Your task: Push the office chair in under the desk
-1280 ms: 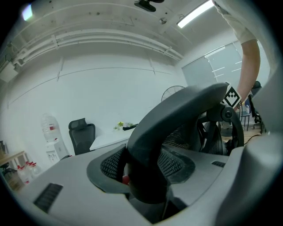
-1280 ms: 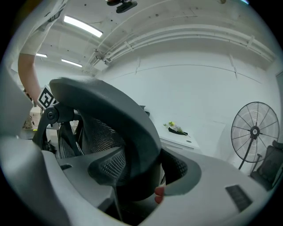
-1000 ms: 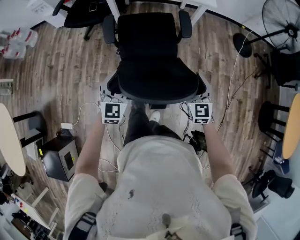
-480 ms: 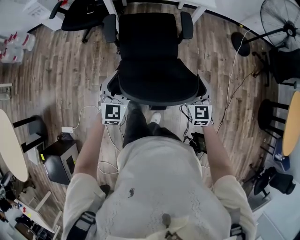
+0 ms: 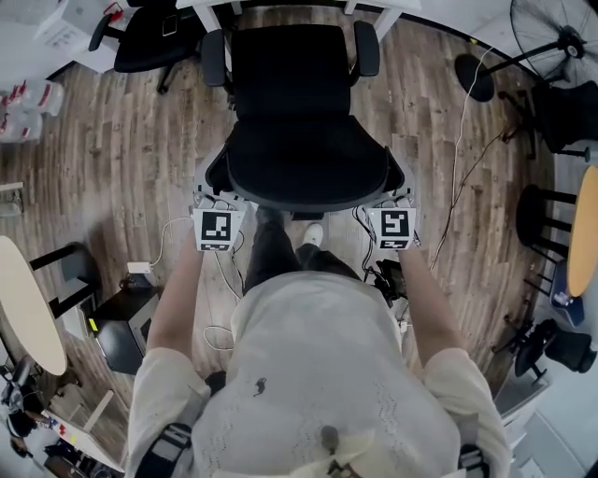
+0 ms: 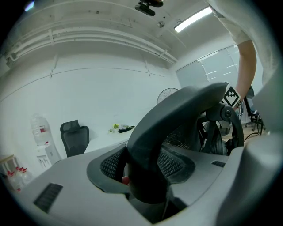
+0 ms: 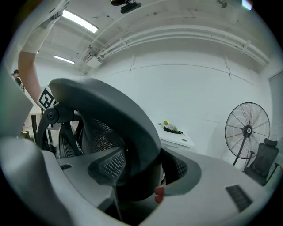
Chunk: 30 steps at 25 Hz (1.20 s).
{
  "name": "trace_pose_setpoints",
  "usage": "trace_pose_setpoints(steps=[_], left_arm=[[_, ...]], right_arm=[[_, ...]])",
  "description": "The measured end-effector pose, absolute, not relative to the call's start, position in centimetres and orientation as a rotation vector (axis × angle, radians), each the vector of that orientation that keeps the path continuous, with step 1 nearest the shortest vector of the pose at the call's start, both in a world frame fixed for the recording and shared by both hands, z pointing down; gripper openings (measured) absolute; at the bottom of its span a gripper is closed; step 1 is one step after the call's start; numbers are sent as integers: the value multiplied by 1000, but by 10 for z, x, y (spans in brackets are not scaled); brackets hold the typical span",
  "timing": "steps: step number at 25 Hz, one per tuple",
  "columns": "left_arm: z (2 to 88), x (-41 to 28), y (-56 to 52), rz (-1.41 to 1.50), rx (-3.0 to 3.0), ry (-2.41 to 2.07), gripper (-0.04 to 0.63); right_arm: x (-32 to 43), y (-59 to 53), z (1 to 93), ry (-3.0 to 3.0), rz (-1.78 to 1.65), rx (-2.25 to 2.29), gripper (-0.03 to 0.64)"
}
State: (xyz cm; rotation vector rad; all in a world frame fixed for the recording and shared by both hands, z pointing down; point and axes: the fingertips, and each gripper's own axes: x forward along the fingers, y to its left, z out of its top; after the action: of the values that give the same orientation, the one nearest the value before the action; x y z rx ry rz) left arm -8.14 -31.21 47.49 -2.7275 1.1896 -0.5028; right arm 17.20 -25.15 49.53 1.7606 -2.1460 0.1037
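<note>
Overhead, the backrest hides my jaw tips, yet the left gripper [image 6: 143,165] and the right gripper [image 7: 137,170] each clamp the office chair [image 5: 294,112] by its back frame. Its seat fronts the white desk [image 7: 177,140], barely glimpsed. Plank floor [image 5: 121,159], standing fan [image 5: 561,28].

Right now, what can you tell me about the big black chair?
The office chair is black, with a padded-looking seat, two armrests and a mesh backrest in a smooth dark frame. It stands upright on the wood floor, seat facing a white desk. The left gripper and right gripper each clamp its backrest frame.
</note>
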Motion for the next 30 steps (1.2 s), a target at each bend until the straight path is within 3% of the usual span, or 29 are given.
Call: trace_pose_setpoints(steps=[30], left_arm=[[471, -53, -387, -466, -2733, 1161, 225]], right_arm=[[199, -325, 486, -2137, 122, 1773, 264]])
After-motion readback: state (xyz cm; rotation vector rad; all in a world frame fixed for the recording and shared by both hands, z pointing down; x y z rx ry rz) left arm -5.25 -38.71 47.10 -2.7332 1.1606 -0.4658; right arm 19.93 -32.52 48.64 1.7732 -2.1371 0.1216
